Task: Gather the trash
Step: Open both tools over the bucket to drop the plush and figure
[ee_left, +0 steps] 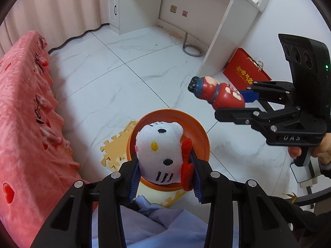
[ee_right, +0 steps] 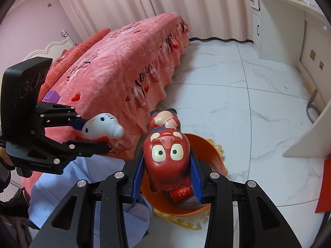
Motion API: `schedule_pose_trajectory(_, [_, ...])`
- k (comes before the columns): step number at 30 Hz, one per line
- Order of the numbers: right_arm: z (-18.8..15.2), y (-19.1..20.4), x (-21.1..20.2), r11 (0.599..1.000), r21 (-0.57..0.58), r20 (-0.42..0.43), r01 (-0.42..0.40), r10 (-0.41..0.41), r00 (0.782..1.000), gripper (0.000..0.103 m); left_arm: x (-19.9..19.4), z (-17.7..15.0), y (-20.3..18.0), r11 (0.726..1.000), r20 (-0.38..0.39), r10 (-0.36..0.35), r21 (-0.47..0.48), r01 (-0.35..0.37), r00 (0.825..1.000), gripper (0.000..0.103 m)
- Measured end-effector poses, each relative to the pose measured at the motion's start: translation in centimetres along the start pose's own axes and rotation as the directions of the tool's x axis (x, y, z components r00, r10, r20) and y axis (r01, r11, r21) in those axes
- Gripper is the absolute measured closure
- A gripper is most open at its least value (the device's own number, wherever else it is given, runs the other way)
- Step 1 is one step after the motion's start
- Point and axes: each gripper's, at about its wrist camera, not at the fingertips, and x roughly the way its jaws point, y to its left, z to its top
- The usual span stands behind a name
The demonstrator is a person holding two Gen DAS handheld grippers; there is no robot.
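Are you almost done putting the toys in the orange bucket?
Partly. A red can already lies in the orange bucket. The left tongs hold the white plush cat, the right tongs the red pig toy, above it. Dropping both remains.

The near rim of the orange bin [ee_left: 198, 130] is being hidden by the white plush toy [ee_left: 159, 153] in the left wrist view. In the right wrist view, much of the bin's inside is being covered by the red pig figure [ee_right: 167, 155]. The gold writing on the red box [ee_left: 246, 70] is being rendered too small to read. The bed [ee_right: 107, 70] is being cut off at the left edge.
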Motion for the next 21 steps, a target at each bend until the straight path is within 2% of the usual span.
schedule_pose_trajectory(8, [0.3, -0.4, 1.3, 1.0, 0.008, -0.013, 0.003, -0.002, 1.0, 0.063, 1.7, 1.2, -0.2, 1.0, -0.017, 0.004, 0.009, -0.004, 1.0, 0.054])
schedule_pose_trajectory(9, [0.3, -0.4, 1.4, 1.0, 0.007, -0.014, 0.005, -0.005, 1.0, 0.063, 1.9, 1.3, -0.2, 1.0, -0.019, 0.01, 0.011, -0.01, 1.0, 0.047])
schedule_pose_trajectory(11, [0.4, -0.3, 1.7, 1.0, 0.008, -0.018, 0.008, -0.008, 1.0, 0.063, 2.1, 1.2, -0.3, 1.0, -0.022, 0.015, 0.013, -0.015, 1.0, 0.038])
schedule_pose_trajectory(16, [0.6, -0.5, 2.4, 1.0, 0.009, -0.023, 0.03, -0.029, 0.999, 0.06, 2.6, 1.4, -0.2, 0.999, -0.037, 0.03, 0.011, -0.03, 0.999, 0.036])
schedule_pose_trajectory(21, [0.5, -0.5, 2.6, 0.999, 0.025, -0.027, 0.04, -0.039, 0.999, 0.045, 2.7, 1.3, 0.0, 1.0, -0.045, 0.028, 0.005, -0.028, 0.999, 0.036])
